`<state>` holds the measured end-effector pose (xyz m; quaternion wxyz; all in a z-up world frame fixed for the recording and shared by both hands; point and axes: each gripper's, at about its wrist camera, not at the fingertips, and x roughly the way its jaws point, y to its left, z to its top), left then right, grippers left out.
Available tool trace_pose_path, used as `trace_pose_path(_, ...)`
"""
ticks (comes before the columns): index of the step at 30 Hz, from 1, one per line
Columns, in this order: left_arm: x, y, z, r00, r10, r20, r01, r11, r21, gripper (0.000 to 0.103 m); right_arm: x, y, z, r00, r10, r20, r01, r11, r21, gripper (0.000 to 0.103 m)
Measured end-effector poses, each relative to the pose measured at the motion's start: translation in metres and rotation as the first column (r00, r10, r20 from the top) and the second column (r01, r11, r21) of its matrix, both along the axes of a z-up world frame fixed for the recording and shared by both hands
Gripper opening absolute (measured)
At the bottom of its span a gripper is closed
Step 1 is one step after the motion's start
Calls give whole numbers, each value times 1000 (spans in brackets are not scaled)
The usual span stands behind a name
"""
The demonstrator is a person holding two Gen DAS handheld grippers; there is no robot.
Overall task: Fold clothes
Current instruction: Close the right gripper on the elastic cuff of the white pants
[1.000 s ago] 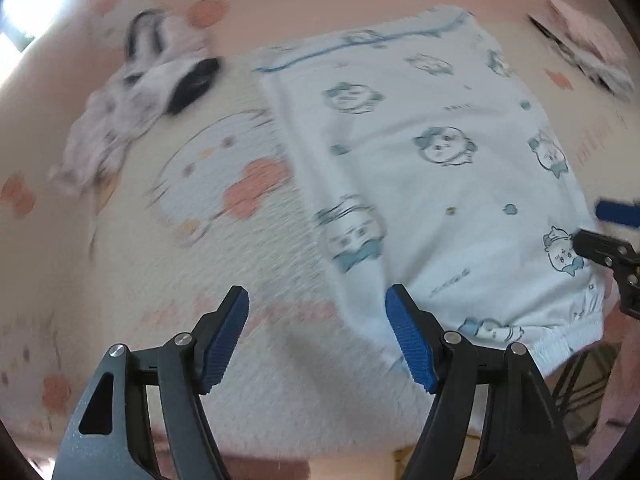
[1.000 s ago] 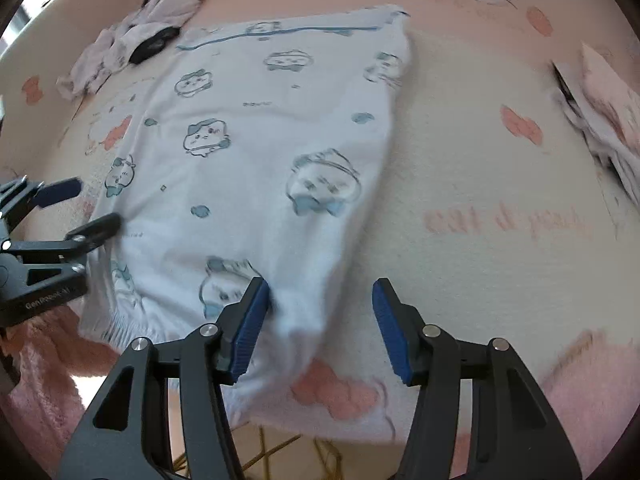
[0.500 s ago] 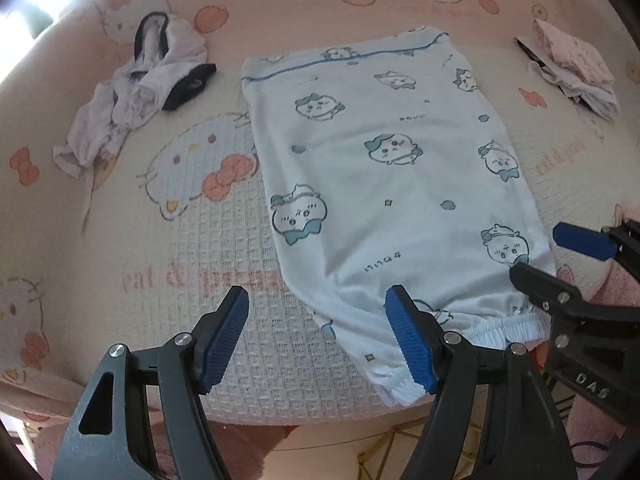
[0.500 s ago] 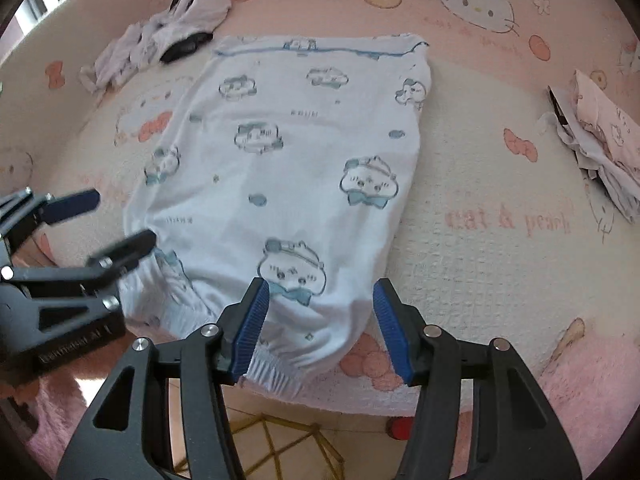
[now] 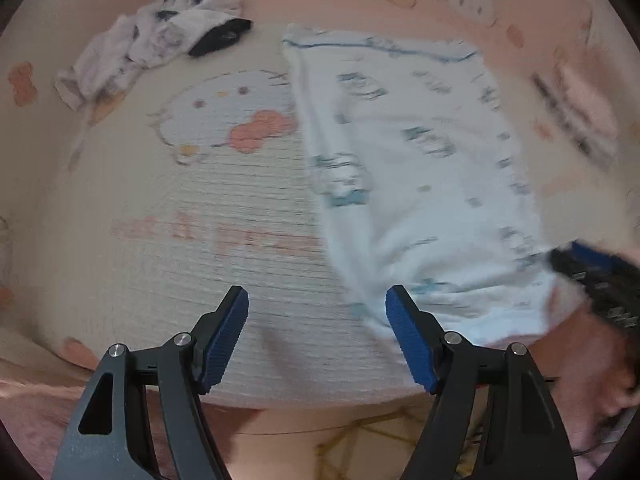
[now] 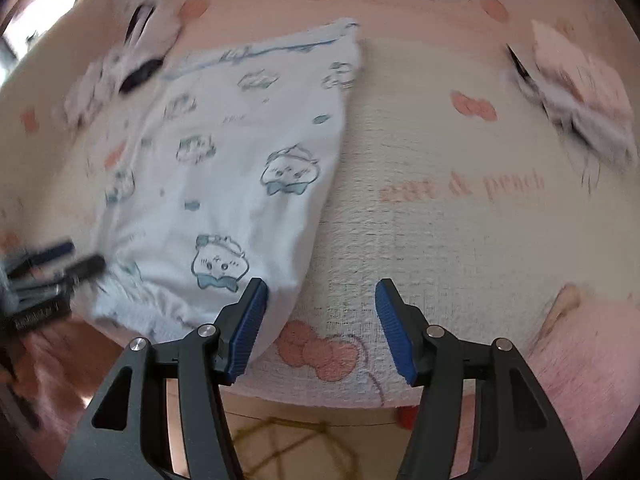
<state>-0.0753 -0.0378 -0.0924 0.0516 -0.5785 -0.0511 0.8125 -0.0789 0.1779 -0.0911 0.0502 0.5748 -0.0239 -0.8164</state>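
Bare blanket (image 6: pixel 460 240) right of garment (image 6: pixel 240 152)

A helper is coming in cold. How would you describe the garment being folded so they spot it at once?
On the pink cartoon-cat bedspread, look at the near middle, just ahead of both grippers. The light blue garment lies spread flat there. Unlike the crumpled white-and-black clothes and the pink pile, it carries small blue character faces and a dark blue far edge.

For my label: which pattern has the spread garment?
Pale blue garment with cartoon faces wearing bows; right wrist view.
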Motion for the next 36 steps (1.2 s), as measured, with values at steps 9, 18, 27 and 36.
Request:
trace_pose_path(9, 20, 11, -18, 998, -23, 53, 27, 997, -78, 74, 15, -22, -17, 992, 120, 43, -124, 987, 98, 59)
trace_pose_path(18, 32, -14, -24, 990, 92, 103, -116, 959, 259, 62, 20, -13, -12, 994, 83, 72, -72, 988, -136, 60)
trace_pose_path(27, 44, -26, -33, 977, 121, 174, -189, 869, 458, 41, 23, -18, -18, 987, 113, 115, -80, 962, -263, 39)
trace_pose_path(36, 41, -25, -41, 973, 135, 185, -210, 846, 490, 42, 34, 13, -12, 980, 34, 196, 59, 890, -453, 40)
